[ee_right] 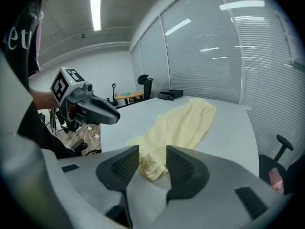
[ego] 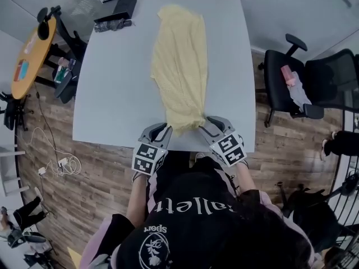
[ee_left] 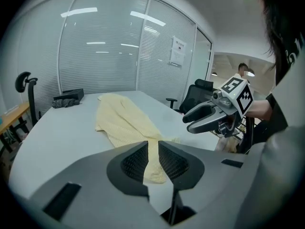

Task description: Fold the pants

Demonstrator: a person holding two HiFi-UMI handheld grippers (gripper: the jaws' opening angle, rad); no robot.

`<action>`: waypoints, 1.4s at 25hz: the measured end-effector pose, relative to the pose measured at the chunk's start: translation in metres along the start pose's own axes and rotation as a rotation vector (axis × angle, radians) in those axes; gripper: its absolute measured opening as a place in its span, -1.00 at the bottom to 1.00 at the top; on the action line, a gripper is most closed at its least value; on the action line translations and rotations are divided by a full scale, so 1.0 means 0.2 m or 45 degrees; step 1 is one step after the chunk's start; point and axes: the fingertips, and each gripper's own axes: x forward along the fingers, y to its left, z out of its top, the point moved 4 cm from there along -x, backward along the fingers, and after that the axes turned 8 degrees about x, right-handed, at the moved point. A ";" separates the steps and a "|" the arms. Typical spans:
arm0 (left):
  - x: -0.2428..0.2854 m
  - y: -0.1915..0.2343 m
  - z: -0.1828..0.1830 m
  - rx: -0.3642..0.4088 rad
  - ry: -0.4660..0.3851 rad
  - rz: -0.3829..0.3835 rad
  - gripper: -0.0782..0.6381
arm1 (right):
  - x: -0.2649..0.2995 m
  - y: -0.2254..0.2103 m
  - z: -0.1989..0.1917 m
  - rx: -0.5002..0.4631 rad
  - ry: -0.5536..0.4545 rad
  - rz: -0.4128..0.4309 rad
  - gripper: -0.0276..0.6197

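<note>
**Two grippers at the near hem: one pinching, one spread**

Left gripper (ee_left: 152, 147): jaws all but together, with a thin strip of hem caught in the slit. Right gripper (ee_right: 152, 149): jaws spread, hem cloth lying between them, pads off it. Both tilt down at the near edge of the table (ego: 106, 94), one on each side of the hem.

Pants (ego: 179, 60): one pair, pale yellow, textured weave. They lie lengthwise down the middle of the table, from the far edge to the near edge. Widest about halfway, bunched and rumpled at the near end.

Table: one, white, rectangular. Black items (ego: 120, 10) sit at its far left corner.

Room:
- Wood-pattern floor (ego: 101, 172).
- Glass walls with blinds (ee_left: 105, 51).
- One round orange-topped table (ego: 33, 55), left.
- One black office chair (ego: 286, 77), right, with something pink on the seat.
- White cables (ego: 56, 162) on the floor, left.
</note>
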 end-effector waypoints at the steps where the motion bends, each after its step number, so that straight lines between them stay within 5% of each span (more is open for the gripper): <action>1: 0.02 0.02 -0.02 0.003 0.015 -0.018 -0.57 | 0.02 -0.01 -0.02 0.005 0.024 -0.011 -0.39; 11: 0.24 0.08 -0.24 0.072 0.204 -0.286 0.00 | 0.23 -0.07 -0.20 0.006 0.266 -0.065 -0.25; 19: 0.40 0.05 -0.35 0.175 0.287 -0.412 0.02 | 0.36 -0.07 -0.23 0.123 0.267 -0.187 -0.31; 25: 0.47 0.05 -0.38 0.198 0.318 -0.409 -0.08 | 0.40 -0.10 -0.26 0.198 0.243 -0.237 -0.42; 30: 0.49 0.03 -0.40 0.212 0.322 -0.433 -0.34 | 0.39 -0.10 -0.29 0.325 0.215 -0.259 -0.51; 35: 0.43 0.08 -0.33 0.221 0.237 -0.372 -0.61 | 0.36 -0.05 -0.23 0.294 0.178 -0.239 -0.60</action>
